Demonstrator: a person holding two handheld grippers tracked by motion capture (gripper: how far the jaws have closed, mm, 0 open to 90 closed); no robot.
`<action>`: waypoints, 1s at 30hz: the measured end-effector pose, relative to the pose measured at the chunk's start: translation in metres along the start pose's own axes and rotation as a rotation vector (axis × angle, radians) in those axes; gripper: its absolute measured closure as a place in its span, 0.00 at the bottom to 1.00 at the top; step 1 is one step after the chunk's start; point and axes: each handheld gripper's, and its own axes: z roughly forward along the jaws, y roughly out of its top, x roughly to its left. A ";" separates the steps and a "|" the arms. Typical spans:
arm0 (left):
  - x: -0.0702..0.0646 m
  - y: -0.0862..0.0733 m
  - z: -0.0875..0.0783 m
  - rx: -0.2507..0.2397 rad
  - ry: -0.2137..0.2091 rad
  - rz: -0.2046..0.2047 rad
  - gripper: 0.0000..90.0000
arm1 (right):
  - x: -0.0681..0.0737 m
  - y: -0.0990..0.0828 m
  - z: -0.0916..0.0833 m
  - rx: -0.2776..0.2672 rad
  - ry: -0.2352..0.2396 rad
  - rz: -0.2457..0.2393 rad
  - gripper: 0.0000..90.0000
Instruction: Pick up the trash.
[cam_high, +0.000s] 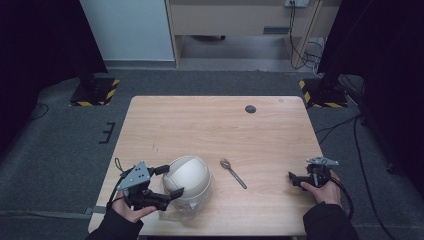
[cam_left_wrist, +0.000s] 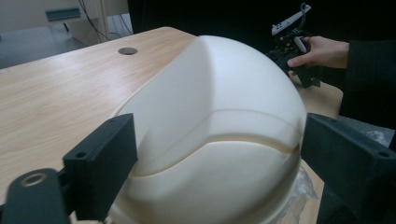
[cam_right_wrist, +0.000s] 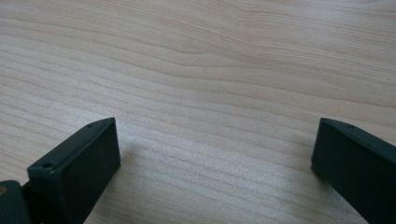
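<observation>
A white domed lid (cam_high: 189, 176) sits on a clear plastic tub near the table's front left. My left gripper (cam_high: 171, 181) reaches in from the left, one jaw against the dome's far side and the other against its near side. In the left gripper view the dome (cam_left_wrist: 210, 121) bulges between both black jaws, which touch it on either side, so my left gripper (cam_left_wrist: 219, 135) is shut on it. A metal spoon (cam_high: 233, 173) lies just right of the dome. My right gripper (cam_high: 296, 179) rests low at the front right, open (cam_right_wrist: 217, 135) over bare wood.
The wooden table (cam_high: 215, 125) has a dark round cable hole (cam_high: 250, 109) near its far edge. Crinkled clear plastic (cam_left_wrist: 299, 186) shows under the dome. The other hand and its gripper (cam_left_wrist: 292, 42) are beyond the dome. Black stands and cables line the floor around.
</observation>
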 end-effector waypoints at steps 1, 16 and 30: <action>-0.001 0.000 0.003 0.005 -0.011 -0.006 0.10 | 0.000 0.000 0.000 0.000 0.000 0.000 0.02; -0.004 0.003 0.010 -0.039 0.009 -0.081 0.12 | 0.000 0.000 0.000 0.000 0.000 0.000 0.02; 0.006 0.009 -0.011 -0.172 0.095 -0.091 0.13 | -0.001 0.000 -0.004 -0.006 -0.008 0.015 0.16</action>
